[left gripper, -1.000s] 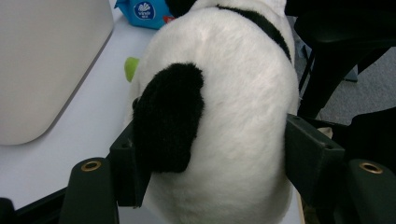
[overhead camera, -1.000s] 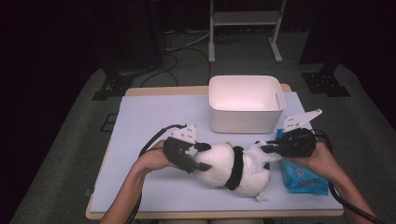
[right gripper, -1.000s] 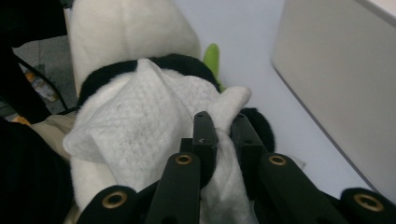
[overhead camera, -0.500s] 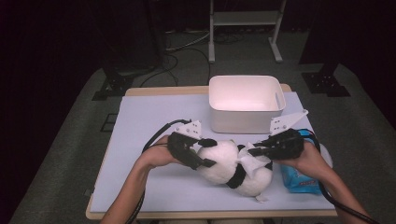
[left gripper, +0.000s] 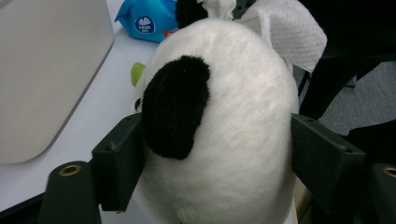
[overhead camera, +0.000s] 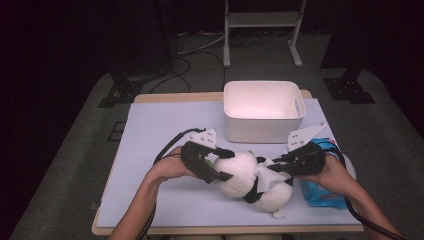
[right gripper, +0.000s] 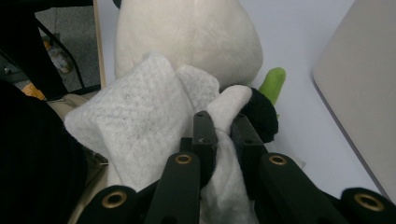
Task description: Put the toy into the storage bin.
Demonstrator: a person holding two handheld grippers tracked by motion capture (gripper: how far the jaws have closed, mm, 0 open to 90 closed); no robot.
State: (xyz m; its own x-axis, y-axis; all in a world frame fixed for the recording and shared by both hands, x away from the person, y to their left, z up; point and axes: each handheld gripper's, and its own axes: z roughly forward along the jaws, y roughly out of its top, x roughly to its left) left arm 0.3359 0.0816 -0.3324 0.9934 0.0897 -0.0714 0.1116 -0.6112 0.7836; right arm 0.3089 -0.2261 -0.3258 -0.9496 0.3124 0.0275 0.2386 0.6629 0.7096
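A white and black plush panda (overhead camera: 245,175) lies on the table in front of the person. My left gripper (overhead camera: 229,164) has its jaws on either side of the panda's head (left gripper: 233,116). They have just been opening, and both pads still touch the fur, one at the black ear. My right gripper (overhead camera: 280,162) is shut on a folded white wipe (right gripper: 135,121) and holds it against the panda's body (right gripper: 196,37). The wipe (overhead camera: 265,175) drapes over the toy's middle. A green bit (right gripper: 273,81) sticks out beside the toy.
A white plastic bin (overhead camera: 263,107) stands just behind the toy, near both grippers. A blue pack of wipes (overhead camera: 320,192) lies at the right, under the right hand. The pale mat (overhead camera: 160,125) has bare room at the left. The table's front edge is close.
My right gripper has moved a little left and brought the wipe onto the panda. The left jaws stand wider around the head. The toy has shifted slightly.
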